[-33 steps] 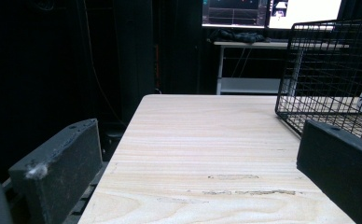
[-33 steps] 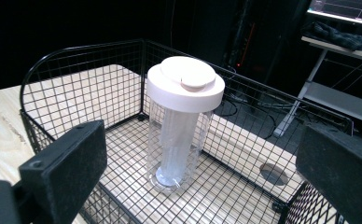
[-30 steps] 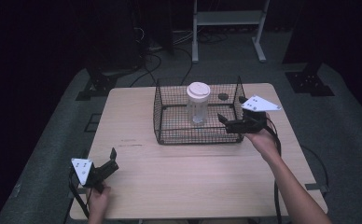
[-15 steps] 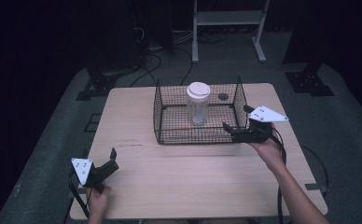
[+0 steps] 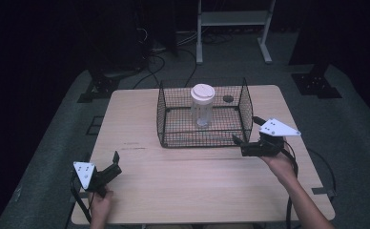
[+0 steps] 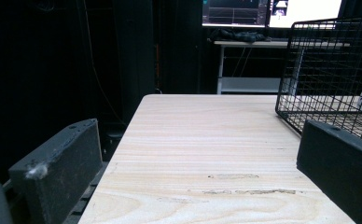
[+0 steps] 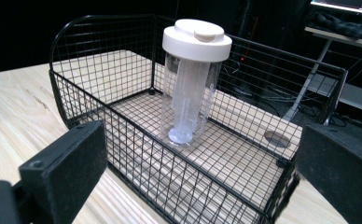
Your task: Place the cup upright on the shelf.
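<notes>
Right tongs (image 5: 246, 138), jaws apart, just beside the wire basket (image 5: 242, 100) holding an upright bottle (image 5: 202, 104). Left tongs (image 5: 112, 162), jaws apart, near the table's (image 5: 183, 181) front left corner.

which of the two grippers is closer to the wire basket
The right gripper, held just off the wire basket at its near right corner. The left gripper sits far back by the table's near left edge.

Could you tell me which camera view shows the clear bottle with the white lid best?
The right gripper view: the bottle stands upright, close and sharp inside the wire basket. The high view shows it small from above; the left gripper view catches just a pale sliver behind mesh.
</notes>
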Demonstrator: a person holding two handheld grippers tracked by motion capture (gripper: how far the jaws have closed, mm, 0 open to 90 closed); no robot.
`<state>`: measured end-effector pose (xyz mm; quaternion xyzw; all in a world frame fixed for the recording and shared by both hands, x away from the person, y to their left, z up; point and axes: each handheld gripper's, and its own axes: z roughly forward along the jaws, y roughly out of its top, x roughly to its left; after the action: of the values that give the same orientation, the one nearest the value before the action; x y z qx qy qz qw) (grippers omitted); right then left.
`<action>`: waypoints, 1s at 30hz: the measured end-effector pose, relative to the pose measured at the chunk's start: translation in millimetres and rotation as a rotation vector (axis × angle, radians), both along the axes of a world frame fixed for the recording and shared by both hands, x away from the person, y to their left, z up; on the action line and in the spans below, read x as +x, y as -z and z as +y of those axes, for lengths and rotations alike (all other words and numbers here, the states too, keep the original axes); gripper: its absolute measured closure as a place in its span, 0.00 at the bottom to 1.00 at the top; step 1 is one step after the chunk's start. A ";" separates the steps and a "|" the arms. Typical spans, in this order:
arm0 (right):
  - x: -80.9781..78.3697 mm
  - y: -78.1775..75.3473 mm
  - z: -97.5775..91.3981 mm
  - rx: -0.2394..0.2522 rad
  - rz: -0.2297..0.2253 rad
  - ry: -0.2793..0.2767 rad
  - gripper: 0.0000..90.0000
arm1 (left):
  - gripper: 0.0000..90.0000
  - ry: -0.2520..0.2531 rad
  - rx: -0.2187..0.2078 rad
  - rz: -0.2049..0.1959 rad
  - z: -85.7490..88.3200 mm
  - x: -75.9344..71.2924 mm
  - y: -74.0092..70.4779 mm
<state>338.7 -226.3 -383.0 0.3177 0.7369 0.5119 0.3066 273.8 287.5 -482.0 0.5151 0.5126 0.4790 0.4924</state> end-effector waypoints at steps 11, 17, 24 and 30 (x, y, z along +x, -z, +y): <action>-9.1 13.9 -6.7 -0.006 0.026 0.002 0.02 | 0.00 -0.001 -0.001 -0.001 0.1 0.1 0.1; -14.0 17.3 -12.4 -0.002 0.032 0.006 0.02 | 0.00 -0.002 -0.001 -0.001 0.0 0.2 0.1; -20.3 24.5 -20.2 -0.009 0.037 0.025 0.02 | 0.00 -0.001 0.000 0.000 -0.1 0.2 0.1; -25.3 24.6 -24.7 -0.007 0.029 0.030 0.02 | 0.00 -0.002 0.000 0.000 -0.1 0.1 0.1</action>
<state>313.4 -251.0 -407.7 0.3350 0.7384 0.4999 0.3045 273.9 287.3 -482.0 0.5145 0.5131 0.4797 0.4919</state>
